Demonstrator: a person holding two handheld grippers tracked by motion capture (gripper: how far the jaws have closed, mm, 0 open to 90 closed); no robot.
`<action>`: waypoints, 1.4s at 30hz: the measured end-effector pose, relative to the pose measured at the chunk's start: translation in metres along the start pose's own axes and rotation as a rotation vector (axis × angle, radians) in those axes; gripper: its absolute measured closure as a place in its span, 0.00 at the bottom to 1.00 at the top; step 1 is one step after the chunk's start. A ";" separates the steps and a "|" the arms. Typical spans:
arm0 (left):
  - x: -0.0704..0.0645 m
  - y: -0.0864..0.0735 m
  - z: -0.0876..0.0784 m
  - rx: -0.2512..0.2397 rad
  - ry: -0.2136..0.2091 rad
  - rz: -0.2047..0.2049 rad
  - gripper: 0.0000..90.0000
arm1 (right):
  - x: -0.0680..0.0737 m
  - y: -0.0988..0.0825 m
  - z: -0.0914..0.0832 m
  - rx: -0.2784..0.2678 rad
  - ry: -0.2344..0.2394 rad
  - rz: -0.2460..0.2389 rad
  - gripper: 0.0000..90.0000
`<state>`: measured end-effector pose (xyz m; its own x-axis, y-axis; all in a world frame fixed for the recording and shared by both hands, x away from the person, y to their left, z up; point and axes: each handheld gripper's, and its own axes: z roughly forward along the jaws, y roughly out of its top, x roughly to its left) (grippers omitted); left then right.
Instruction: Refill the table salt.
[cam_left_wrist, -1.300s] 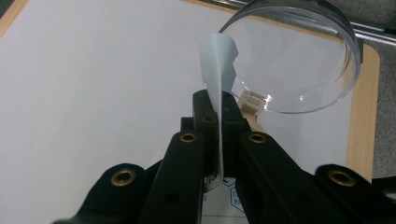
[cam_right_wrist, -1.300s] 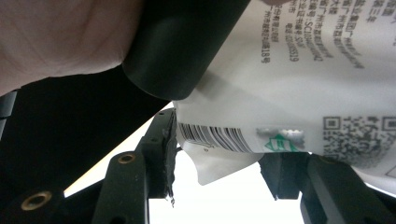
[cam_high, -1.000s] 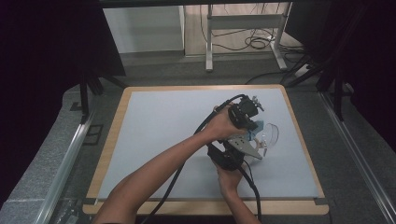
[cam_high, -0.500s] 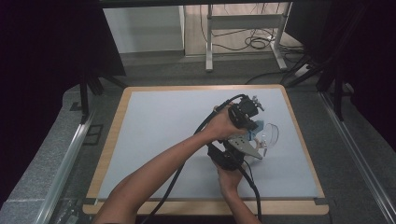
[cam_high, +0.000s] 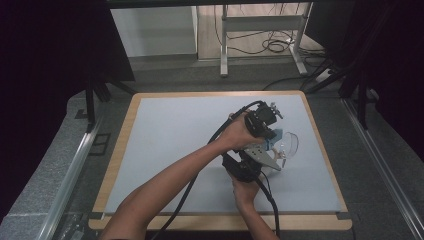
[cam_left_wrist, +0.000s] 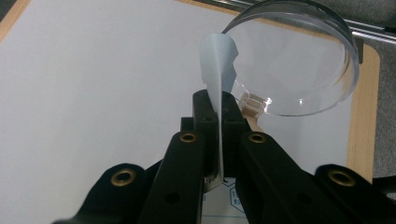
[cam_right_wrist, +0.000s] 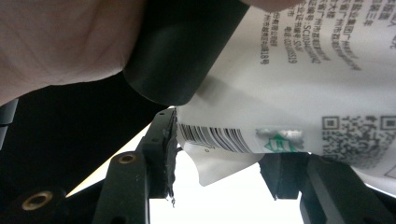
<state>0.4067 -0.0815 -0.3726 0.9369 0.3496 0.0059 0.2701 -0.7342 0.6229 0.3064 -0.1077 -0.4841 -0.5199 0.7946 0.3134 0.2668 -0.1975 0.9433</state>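
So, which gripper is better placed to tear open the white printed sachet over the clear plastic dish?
Probably the left gripper: its jaws are shut on the white printed sachet's thin edge beside the clear plastic dish, while the right gripper holds the sachet's barcode end.

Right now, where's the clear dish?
The clear dish sits on the right part of the mat in the high view, just beyond the left gripper, which pinches a packet beside its rim.

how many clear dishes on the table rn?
1. The clear dish sits on the mat's right side, just past the left gripper, which pinches a packet beside its rim. None seems hidden.
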 end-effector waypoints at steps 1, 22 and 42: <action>0.000 0.000 0.000 0.000 0.001 0.006 1.00 | 0.000 0.000 0.000 -0.001 -0.001 -0.002 0.58; 0.002 0.000 -0.001 0.014 -0.005 0.001 1.00 | 0.003 0.002 0.001 -0.007 -0.001 0.029 0.58; -0.001 0.003 -0.001 0.016 0.001 0.005 1.00 | 0.002 0.003 0.000 -0.027 -0.018 0.010 0.60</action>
<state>0.4065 -0.0834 -0.3702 0.9381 0.3463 0.0099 0.2688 -0.7453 0.6102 0.3062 -0.1065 -0.4801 -0.5030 0.8025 0.3208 0.2494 -0.2206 0.9429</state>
